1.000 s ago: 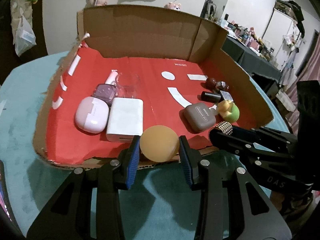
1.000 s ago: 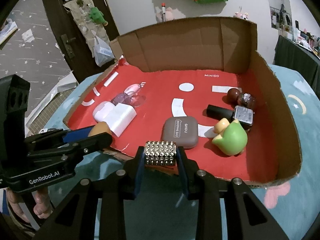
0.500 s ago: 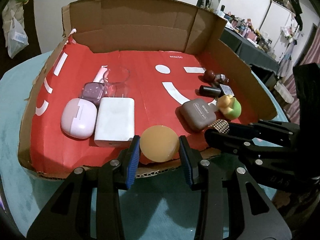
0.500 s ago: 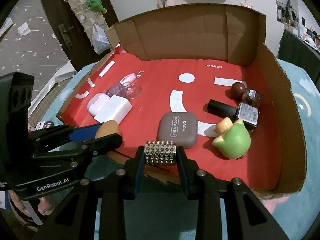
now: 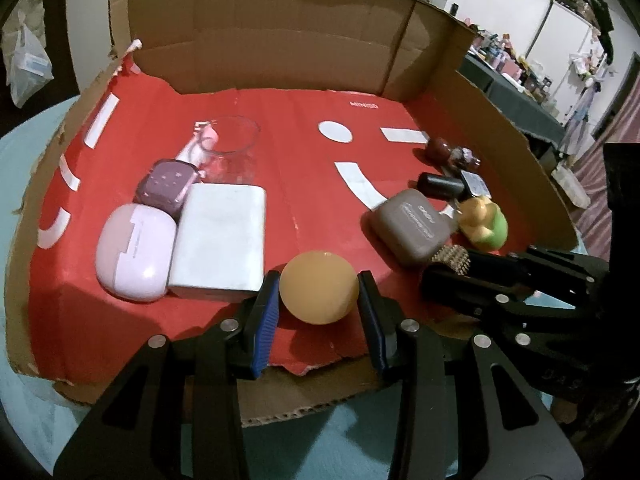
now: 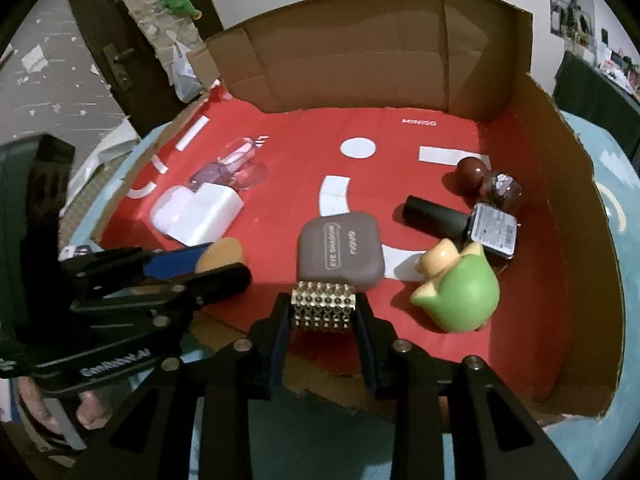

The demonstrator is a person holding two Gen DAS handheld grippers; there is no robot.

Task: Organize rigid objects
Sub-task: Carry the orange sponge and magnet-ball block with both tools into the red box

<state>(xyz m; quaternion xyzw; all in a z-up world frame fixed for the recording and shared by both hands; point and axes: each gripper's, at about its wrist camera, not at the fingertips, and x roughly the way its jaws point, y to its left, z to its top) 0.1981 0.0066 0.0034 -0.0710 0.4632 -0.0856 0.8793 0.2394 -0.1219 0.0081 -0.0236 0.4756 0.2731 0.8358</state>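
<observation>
I hold a two-finger claw in each hand, both reaching over the near edge of a shallow cardboard tray (image 5: 280, 40) lined in red.

My left claw (image 5: 318, 304) is closed on an orange ball (image 5: 319, 287), its blue-padded fingers (image 5: 266, 312) pressing either side. The ball sits just above the red lining at the tray's front edge, right beside the near corner of a white rectangular box (image 5: 220, 236).

My right claw (image 6: 323, 322) is closed on a small gold studded block (image 6: 323, 307), gripped at both ends. The block is at the tray's front, touching or almost touching the near edge of a brown eyeshadow case (image 6: 340, 254) that lies flat on the lining; I cannot tell which.

On the left side of the tray, the white box lies flat with a pale pink rounded case (image 5: 134, 252) touching its left side. Behind them is a purple die (image 5: 168, 186), then a clear glass (image 5: 230, 148) with a pink tube (image 5: 196, 146) just beside it.

On the right side, a green and yellow bird figure (image 6: 460, 284) stands beside the brown case. Behind it a black nail polish bottle (image 6: 460, 220) lies on its side, and farther back two dark brown balls (image 6: 486, 178) rest together near the right wall.

The tray sits on a teal cloth (image 5: 40, 380).
</observation>
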